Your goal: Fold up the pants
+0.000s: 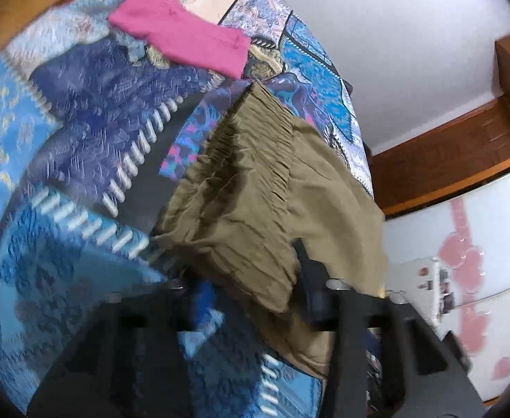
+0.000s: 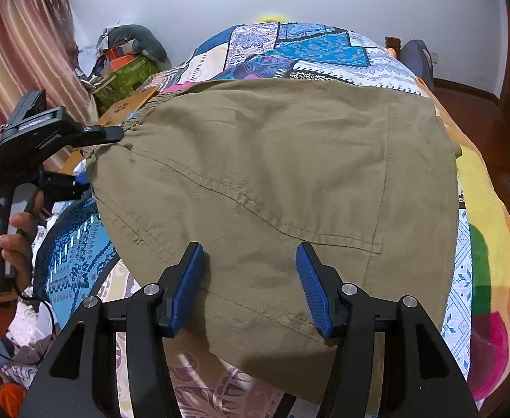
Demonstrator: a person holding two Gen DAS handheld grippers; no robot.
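Note:
The khaki pants (image 2: 272, 181) lie spread over the patchwork bed cover, with the elastic waistband at the far left. My right gripper (image 2: 249, 254) is open just above the near edge of the pants, its blue pads (image 2: 188, 278) on either side of the cloth. My left gripper (image 2: 115, 134) shows in the right wrist view at the waistband corner, held by a hand. In the blurred left wrist view the gathered waistband (image 1: 251, 160) hangs up between the fingers of my left gripper (image 1: 248, 275), which is shut on it.
A folded pink garment (image 1: 181, 31) lies farther up the bed. A colourful fleece blanket (image 2: 485, 244) runs along the bed's right side. A clutter of boxes and bags (image 2: 122, 66) stands by the curtain at the left. A wooden cupboard (image 1: 464, 153) is near the wall.

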